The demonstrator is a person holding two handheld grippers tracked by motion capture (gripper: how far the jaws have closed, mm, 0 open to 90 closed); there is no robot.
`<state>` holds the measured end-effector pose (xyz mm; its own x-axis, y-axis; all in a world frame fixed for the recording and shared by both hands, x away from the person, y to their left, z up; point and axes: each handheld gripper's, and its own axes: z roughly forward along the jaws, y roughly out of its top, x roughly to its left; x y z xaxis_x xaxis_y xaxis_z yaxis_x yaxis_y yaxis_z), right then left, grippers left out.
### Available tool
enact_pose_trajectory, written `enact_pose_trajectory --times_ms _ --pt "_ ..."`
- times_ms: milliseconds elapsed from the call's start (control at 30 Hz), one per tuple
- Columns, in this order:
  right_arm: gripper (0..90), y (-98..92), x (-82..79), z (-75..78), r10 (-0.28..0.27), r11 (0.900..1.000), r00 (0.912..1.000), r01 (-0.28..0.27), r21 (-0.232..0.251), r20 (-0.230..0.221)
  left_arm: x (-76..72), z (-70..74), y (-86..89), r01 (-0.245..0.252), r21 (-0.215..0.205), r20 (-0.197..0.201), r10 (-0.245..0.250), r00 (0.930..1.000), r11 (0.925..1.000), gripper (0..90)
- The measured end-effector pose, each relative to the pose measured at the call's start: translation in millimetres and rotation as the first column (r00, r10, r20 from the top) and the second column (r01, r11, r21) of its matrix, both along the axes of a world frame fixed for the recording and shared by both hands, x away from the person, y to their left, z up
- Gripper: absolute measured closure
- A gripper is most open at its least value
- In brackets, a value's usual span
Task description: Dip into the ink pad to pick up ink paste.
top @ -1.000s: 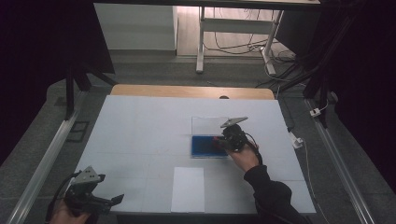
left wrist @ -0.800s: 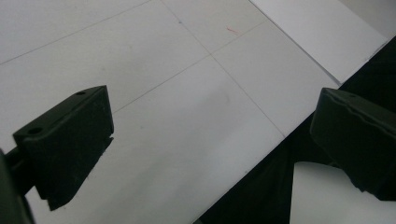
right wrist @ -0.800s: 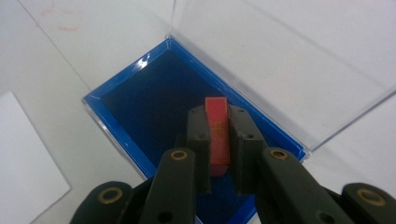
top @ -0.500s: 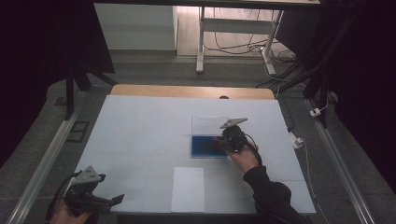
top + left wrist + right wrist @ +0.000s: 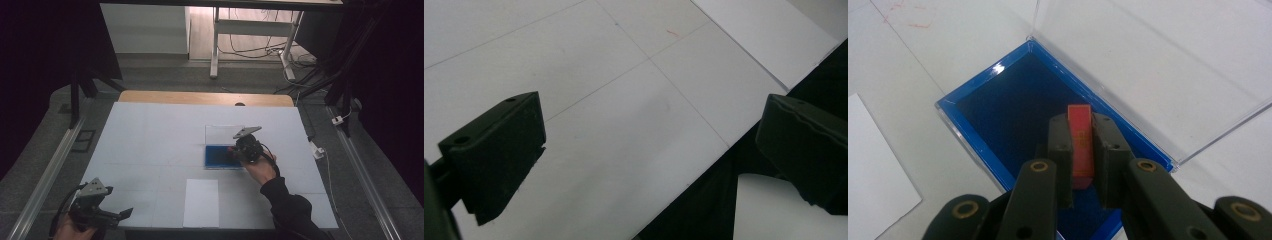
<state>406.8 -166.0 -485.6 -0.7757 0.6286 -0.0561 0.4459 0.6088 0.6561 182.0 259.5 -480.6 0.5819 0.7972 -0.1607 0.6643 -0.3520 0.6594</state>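
A shallow blue box [image 5: 222, 157] [image 5: 1013, 110] lies open on the white table, its clear lid [image 5: 223, 134] [image 5: 1168, 65] laid flat behind it. My right gripper [image 5: 239, 151] [image 5: 1081, 131] hangs over the box's right part, shut on a small red block [image 5: 1081, 145] held on edge between the jaws. My left gripper [image 5: 107, 216] [image 5: 649, 150] stands open at the table's near left corner, with nothing between its jaws.
A white sheet of paper [image 5: 201, 202] [image 5: 764, 37] [image 5: 873, 185] lies at the table's front edge, between the two grippers. A wooden strip [image 5: 205, 98] runs along the far edge. Metal rails [image 5: 47, 167] flank the table, and cables lie on the floor at the right.
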Motion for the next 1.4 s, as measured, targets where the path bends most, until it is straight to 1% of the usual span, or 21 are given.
enact_pose_trajectory --times_ms 233,300,367,467,567,600,667,700,767,967,1133,1200,1267,1300,1400 --pt "79.9 -1.2 -0.7 1.7 0.003 1.0 1.0 -0.003 0.001 0.004 0.0 0.0 0.0 -0.001 0.0 0.0 0.001 1.0 1.0 0.3" --pt "79.9 -2.0 -1.0 3.6 0.001 1.0 1.0 -0.001 0.017 0.005 0.0 0.0 0.0 -0.001 0.0 0.0 0.001 1.0 1.0 0.3" --pt "79.9 -2.7 -1.2 5.4 0.0 1.0 1.0 0.0 0.02 0.009 0.0 -0.1 0.0 -0.002 -0.001 0.001 0.002 1.0 1.0 0.3" --pt "79.9 -5.2 -2.7 9.9 0.0 0.999 0.9999 -0.001 0.038 0.017 0.1 -0.1 0.0 -0.002 0.0 0.0 0.002 1.0 1.0 0.3" --pt "79.9 -6.3 -3.5 11.3 0.0 0.999 0.9999 -0.001 0.043 0.015 0.0 0.1 0.0 -0.001 0.001 0.0 0.001 1.0 1.0 0.3" --pt "79.9 -7.1 -3.5 12.6 0.004 0.999 0.9999 -0.005 0.053 0.016 0.0 0.1 0.0 -0.001 0.001 0.0 0.001 1.0 1.0 0.3" --pt "79.9 -7.3 -3.6 13.5 0.007 0.998 0.9999 -0.008 0.055 0.015 0.1 -0.1 0.0 -0.002 -0.001 0.001 0.002 1.0 1.0 0.3" --pt "79.9 -6.6 -4.5 15.3 0.001 0.998 0.9999 -0.002 0.066 0.011 0.1 -0.1 0.0 -0.002 -0.001 0.001 0.002 1.0 1.0 0.3" --pt "79.9 -5.7 -5.0 16.7 0.008 0.997 0.9999 -0.009 0.073 0.008 0.1 -0.1 0.0 -0.002 -0.001 0.001 0.002 1.0 1.0 0.3" --pt "79.9 2.7 -8.1 18.7 0.03 0.995 0.9995 -0.03 0.091 0.004 0.2 0.0 0.0 -0.001 0.001 -0.002 0.001 1.0 1.0 0.3" --pt "79.9 10.9 -9.6 16.9 0.051 0.993 0.9987 -0.05 0.103 -0.004 0.2 0.0 -0.1 -0.001 0.002 -0.002 0.001 1.0 1.0 0.3" --pt "79.9 18.8 -10.5 13.7 0.067 0.992 0.9977 -0.065 0.104 -0.012 0.2 0.0 -0.1 -0.001 0.002 -0.002 0.001 1.0 1.0 0.3" --pt "79.9 22.8 -10.4 11.8 0.074 0.993 0.9971 -0.073 0.096 -0.014 0.2 -0.1 -0.1 -0.001 0.002 -0.003 0.001 1.0 1.0 0.3" --pt "79.9 25.4 -10.5 10.1 0.077 0.992 0.9969 -0.075 0.105 -0.017 0.3 -0.1 -0.1 -0.001 0.002 -0.003 0.001 1.0 1.0 0.4" --pt "79.9 29.4 -10.1 7.3 0.085 0.992 0.9962 -0.082 0.097 -0.02 0.3 -0.1 -0.2 -0.001 0.002 -0.003 0.001 1.0 1.0 0.4"
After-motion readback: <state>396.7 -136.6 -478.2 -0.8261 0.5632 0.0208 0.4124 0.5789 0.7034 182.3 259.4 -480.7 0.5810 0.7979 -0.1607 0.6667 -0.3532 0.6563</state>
